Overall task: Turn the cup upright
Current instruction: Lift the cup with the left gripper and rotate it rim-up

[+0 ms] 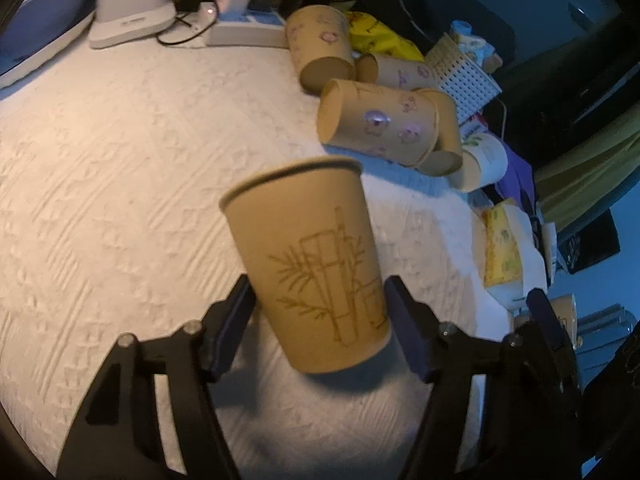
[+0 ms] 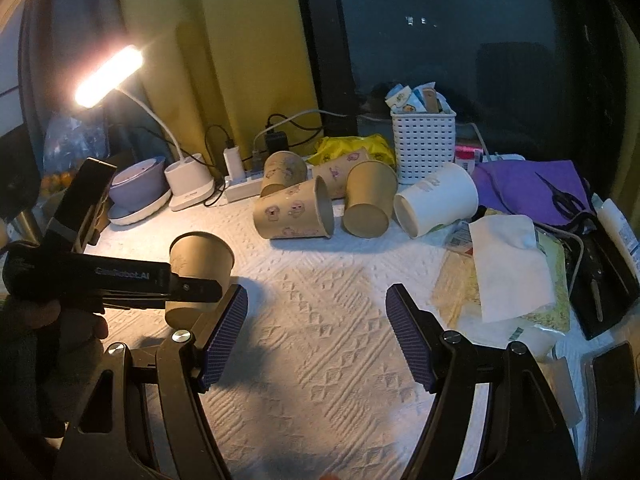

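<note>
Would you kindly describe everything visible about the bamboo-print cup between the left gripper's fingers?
The bamboo-print cup is tan paper with a rolled rim and a line drawing of bamboo stalks and leaves. It is mouth up, slightly tilted, its base just above the white embossed table cover. The left gripper flanks its lower half; whether both pads press it is unclear.

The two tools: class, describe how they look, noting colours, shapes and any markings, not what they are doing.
Both are black frames with cut-out openings and round silver bolts at the joints. The right tool has flat dark-blue pads with a fine ribbed texture. The left tool has matching dark-blue pads; seen from the right wrist, its black side carries pale lettering, too blurred to read surely. No sleeves or cables show.
</note>
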Available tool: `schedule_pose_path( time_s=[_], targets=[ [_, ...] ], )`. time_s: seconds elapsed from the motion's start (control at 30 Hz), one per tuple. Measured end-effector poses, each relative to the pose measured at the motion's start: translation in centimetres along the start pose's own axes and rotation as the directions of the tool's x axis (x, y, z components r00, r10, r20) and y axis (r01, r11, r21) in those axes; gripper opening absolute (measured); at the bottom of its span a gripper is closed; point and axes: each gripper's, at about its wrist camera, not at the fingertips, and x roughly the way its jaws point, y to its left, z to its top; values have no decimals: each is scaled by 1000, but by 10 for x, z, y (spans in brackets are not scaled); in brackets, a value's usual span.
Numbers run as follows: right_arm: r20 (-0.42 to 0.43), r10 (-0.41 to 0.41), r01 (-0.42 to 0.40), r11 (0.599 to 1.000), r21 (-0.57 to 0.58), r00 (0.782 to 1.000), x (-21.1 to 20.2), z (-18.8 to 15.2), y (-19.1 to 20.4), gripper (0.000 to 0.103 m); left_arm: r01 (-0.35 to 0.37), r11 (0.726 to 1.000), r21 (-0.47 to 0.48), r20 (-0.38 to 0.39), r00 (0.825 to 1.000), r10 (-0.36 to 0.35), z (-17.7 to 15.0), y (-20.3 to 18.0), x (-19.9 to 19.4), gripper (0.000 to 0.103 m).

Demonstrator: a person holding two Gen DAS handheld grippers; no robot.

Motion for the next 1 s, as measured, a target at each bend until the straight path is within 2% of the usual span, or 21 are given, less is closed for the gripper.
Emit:
schedule_pose_path(
  time_s=[0.3, 0.5, 0.6, 0.63, 0.7, 0.77, 1.0],
  targets=[
    [4, -24, 24, 1000, 2, 1000, -4, 1, 1, 75, 66, 994, 92, -36, 997, -63, -11, -18, -1, 64],
    [8, -57, 57, 998, 4, 998, -18, -1, 9, 75, 61, 977, 204, -17, 998, -59, -32, -25, -19, 64],
    [6, -70, 70, 997, 13, 998, -27, -4, 14, 75, 98, 963, 250, -23, 995, -96, -46, -23, -28, 64],
    [6, -74, 74, 997, 14, 997, -30, -6, 16, 75, 122, 951, 283, -21, 992, -121, -52, -23, -34, 64],
    [3, -82, 82, 996, 17, 997, -36, -10, 22, 75, 122, 930, 347, 2, 991, -130, -62, -26, -42, 65],
    [-3, -87, 87, 996, 20, 996, -41, -14, 26, 75, 103, 904, 416, 33, 991, -128, -74, -28, -52, 64],
    [-10, -101, 101, 994, 45, 995, -60, -27, 50, 75, 20, 827, 561, 125, 986, -109, -99, -21, -77, 65]
  ],
)
